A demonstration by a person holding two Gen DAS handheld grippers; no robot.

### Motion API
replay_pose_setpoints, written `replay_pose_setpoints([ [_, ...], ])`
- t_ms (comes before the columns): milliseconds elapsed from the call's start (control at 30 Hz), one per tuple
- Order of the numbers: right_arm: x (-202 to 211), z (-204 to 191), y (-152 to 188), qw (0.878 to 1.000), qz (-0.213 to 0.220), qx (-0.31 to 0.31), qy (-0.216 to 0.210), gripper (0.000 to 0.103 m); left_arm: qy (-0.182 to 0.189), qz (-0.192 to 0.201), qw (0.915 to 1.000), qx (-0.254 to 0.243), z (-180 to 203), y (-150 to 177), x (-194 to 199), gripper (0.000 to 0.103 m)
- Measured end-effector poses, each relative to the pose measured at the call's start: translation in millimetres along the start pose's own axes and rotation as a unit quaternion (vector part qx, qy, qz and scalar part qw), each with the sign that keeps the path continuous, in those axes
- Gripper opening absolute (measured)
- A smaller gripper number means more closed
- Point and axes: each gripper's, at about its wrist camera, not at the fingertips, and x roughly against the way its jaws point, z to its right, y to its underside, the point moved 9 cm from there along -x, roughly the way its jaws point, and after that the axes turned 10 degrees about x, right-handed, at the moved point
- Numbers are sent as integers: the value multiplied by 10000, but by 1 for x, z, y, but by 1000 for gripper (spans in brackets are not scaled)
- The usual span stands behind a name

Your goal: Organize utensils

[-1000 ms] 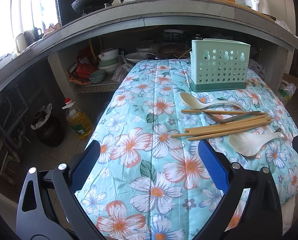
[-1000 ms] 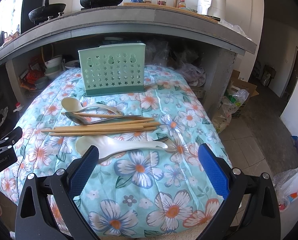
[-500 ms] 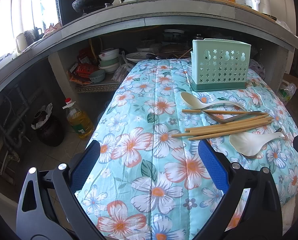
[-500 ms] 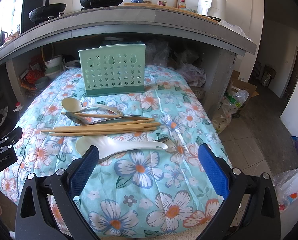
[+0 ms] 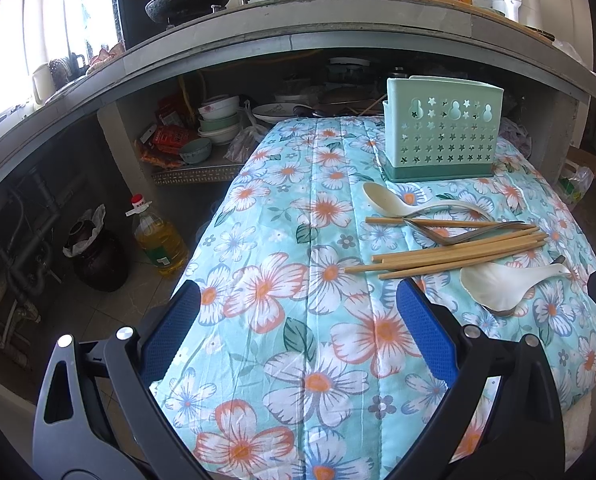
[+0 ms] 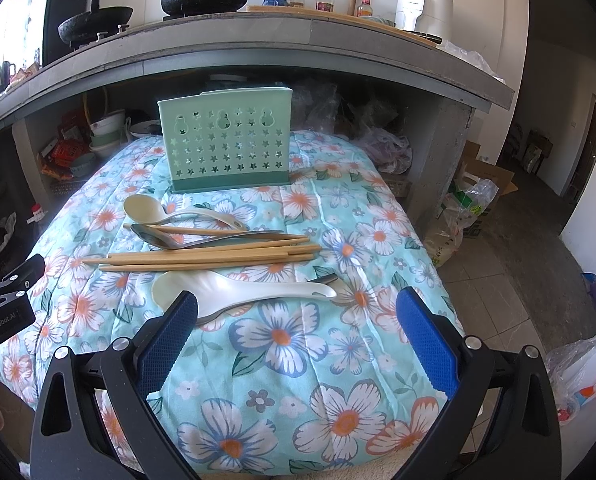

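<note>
A mint plastic holder [image 6: 225, 145], punched with stars, stands upright on the quilted floral cloth [image 6: 282, 344]. In front of it lie two pale spoons [image 6: 238, 288], two metal ones [image 6: 202, 236] and a loose bundle of wooden chopsticks [image 6: 210, 258]. Left gripper [image 5: 298, 336] and right gripper [image 6: 294, 332] both gape wide, holding nothing.
</note>
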Motion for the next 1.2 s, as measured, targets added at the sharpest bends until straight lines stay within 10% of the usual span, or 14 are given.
replay_pose_setpoints([
  [900, -3, 5, 6, 9999, -67, -94, -35, 97, 50, -156, 9998, -137, 7, 12, -10, 94],
  [1200, -19, 16, 20, 9993, -282, -234, 32, 97, 815, -678, 9938, -339, 40, 26, -27, 94],
])
